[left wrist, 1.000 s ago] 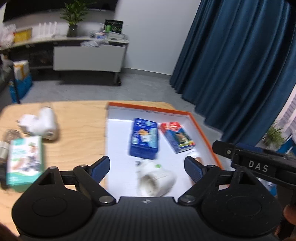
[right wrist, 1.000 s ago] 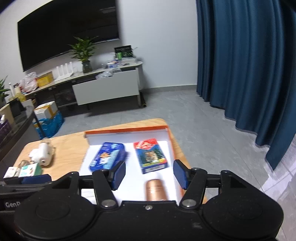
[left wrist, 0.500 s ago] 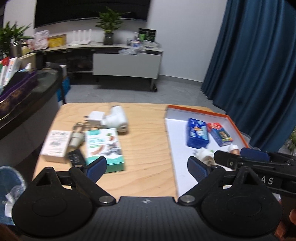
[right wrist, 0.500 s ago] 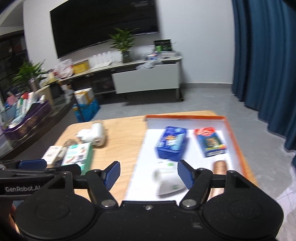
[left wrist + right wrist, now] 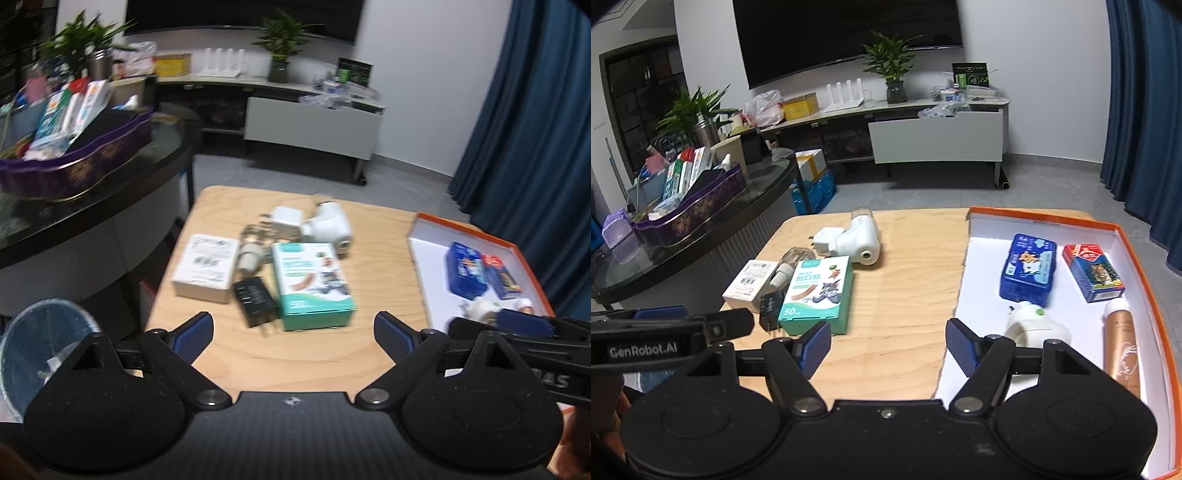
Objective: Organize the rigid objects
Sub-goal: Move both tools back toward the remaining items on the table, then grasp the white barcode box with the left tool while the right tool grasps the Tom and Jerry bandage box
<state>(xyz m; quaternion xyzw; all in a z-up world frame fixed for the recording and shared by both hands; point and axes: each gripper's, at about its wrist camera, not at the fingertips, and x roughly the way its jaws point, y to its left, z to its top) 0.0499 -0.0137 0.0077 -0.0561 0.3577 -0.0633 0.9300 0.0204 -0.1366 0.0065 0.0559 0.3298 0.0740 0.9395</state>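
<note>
On the wooden table [image 5: 369,258], loose items lie in a cluster: a teal box [image 5: 312,286] [image 5: 816,291], a white box [image 5: 207,267], a black charger [image 5: 255,301], a small bottle [image 5: 251,254] and a white handheld device [image 5: 858,240]. To the right, an orange-rimmed white tray [image 5: 1137,258] holds a blue tin [image 5: 1028,267], a red and blue card box [image 5: 1093,273], a white round device [image 5: 1036,326] and a copper tube [image 5: 1123,347]. My left gripper [image 5: 293,332] hangs open short of the teal box. Over the tray's left edge my right gripper [image 5: 888,343] is open and holds nothing.
A dark glass side table [image 5: 713,229] with a purple basket [image 5: 698,206] of boxes stands close on the left. A blue bin [image 5: 40,343] sits on the floor below it. A TV cabinet [image 5: 938,140] lines the far wall, and blue curtains [image 5: 1145,110] hang on the right.
Both views have swung left, from over the tray to the loose items on the table. The right gripper's jaws have widened, and the left's stand slightly wider.
</note>
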